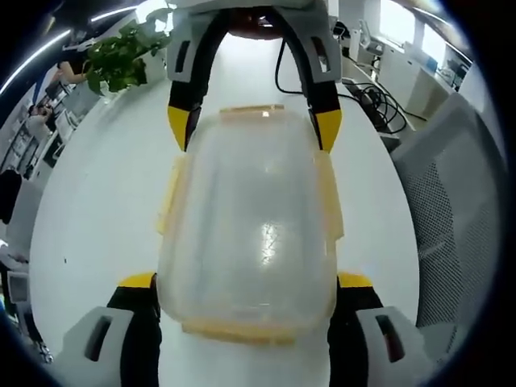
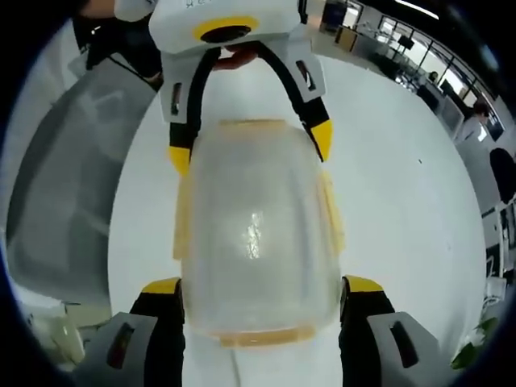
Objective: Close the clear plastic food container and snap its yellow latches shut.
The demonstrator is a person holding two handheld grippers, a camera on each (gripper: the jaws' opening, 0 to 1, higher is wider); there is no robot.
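Observation:
A clear plastic food container [image 1: 250,226] with its lid on lies on the white table [image 1: 89,210]. Pale yellow latches [image 1: 329,197] run along its sides and ends; I cannot tell whether they are snapped down. My left gripper [image 1: 246,280] is open, and its yellow-tipped jaws straddle the near end of the box. From the far end, my right gripper [image 1: 254,127] straddles it the same way. In the right gripper view the container [image 2: 254,226] lies between the open right gripper [image 2: 262,285] and the left gripper [image 2: 251,147] opposite.
A potted plant [image 1: 121,52] stands at the table's far left. Black cables [image 1: 379,105] lie at the far right, beside a grey mesh chair [image 1: 459,210]. The same chair [image 2: 64,185] shows left of the table in the right gripper view. People sit at desks [image 2: 476,113] in the background.

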